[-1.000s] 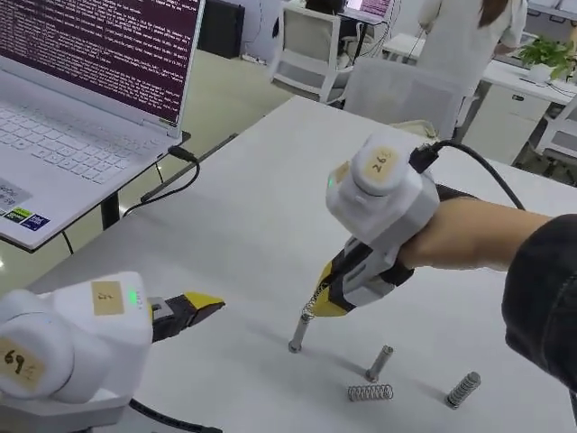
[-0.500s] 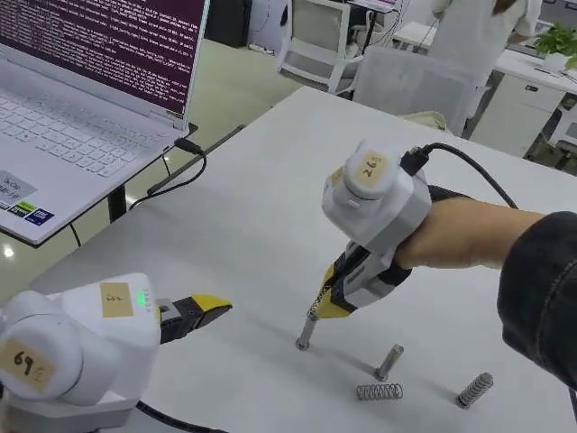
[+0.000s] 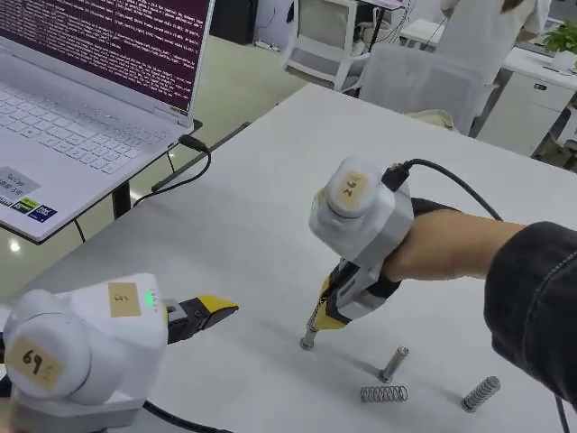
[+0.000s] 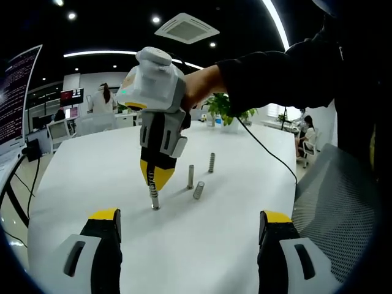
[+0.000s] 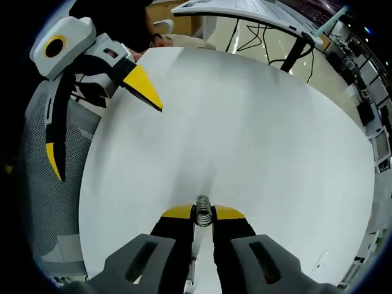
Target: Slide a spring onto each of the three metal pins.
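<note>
My right gripper (image 3: 322,313) is shut on a small spring (image 5: 203,211), held tilted over the top of the nearest upright metal pin (image 3: 308,340); the spring's lower end meets the pin's top. To its right stands a bare pin (image 3: 392,363), with a loose spring (image 3: 383,393) lying in front of it. Further right, a third pin (image 3: 480,393) wears a spring. My left gripper (image 4: 190,223) is open and holds nothing. It hovers low at the near left and faces the first pin (image 4: 155,201).
A white tabletop (image 3: 261,216) carries the pins. An open laptop (image 3: 81,99) sits on a stand at the left, with a cable (image 3: 185,158) trailing to the table edge. Office chairs and desks stand beyond the far edge.
My right gripper has sunk a little, bringing the spring down closer over the first pin. The left gripper has stayed where it was; the head camera has shifted slightly.
</note>
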Motion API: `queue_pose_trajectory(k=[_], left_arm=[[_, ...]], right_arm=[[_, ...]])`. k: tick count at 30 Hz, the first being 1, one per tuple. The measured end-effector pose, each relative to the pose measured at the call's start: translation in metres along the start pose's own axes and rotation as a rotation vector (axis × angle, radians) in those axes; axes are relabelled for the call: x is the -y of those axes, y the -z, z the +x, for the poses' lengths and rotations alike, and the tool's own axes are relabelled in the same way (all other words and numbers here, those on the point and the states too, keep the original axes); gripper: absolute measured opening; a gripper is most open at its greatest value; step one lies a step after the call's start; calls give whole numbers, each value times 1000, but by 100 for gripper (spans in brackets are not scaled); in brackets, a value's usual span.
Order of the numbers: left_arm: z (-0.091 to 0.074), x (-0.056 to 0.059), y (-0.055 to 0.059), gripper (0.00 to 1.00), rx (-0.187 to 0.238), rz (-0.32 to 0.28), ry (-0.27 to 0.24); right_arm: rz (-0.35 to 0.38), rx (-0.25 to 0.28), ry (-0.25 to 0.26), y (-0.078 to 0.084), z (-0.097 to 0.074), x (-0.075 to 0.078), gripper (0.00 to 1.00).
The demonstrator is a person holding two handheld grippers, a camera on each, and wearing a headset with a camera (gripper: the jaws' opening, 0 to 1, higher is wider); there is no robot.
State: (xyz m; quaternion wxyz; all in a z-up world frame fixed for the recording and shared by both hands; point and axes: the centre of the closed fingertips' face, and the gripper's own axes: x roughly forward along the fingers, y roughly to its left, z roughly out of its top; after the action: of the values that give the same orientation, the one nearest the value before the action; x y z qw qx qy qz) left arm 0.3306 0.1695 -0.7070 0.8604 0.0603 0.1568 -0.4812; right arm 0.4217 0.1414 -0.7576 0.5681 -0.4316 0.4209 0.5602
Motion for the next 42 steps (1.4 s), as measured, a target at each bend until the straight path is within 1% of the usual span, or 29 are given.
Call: queue_pose_trajectory(k=[2, 12, 21, 27, 28, 29, 31, 33, 35, 38, 42], left_arm=[[0, 0, 1, 90, -3, 0, 1], [2, 1, 0, 90, -2, -2, 4], [1, 1, 0, 89, -6, -4, 5], [1, 3, 1, 89, -8, -3, 7], [1, 3, 1, 89, -6, -4, 6], [1, 3, 1, 89, -3, -6, 6], [1, 2, 1, 89, -4, -6, 4], [1, 2, 1, 89, -5, -6, 5], [1, 2, 1, 89, -5, -6, 6], [2, 3, 1, 89, -6, -6, 10], [4, 4, 0, 88, -11, -2, 18]], right_arm=[[-6, -13, 6, 2, 4, 0, 8], [-18, -40, 16, 8, 17, 0, 9], [-22, -51, 17, 9, 22, -1, 9], [-25, -48, 18, 9, 22, -1, 9], [-31, -50, 20, 9, 22, -1, 10], [-40, -45, 34, 7, 22, 2, 12], [-40, -45, 32, 7, 21, 1, 16], [-39, -39, 29, 7, 20, 1, 17], [-32, -34, 37, 8, 19, 2, 20], [-25, -22, 34, 9, 15, 0, 23], [-10, -7, 51, 10, 8, 1, 28]])
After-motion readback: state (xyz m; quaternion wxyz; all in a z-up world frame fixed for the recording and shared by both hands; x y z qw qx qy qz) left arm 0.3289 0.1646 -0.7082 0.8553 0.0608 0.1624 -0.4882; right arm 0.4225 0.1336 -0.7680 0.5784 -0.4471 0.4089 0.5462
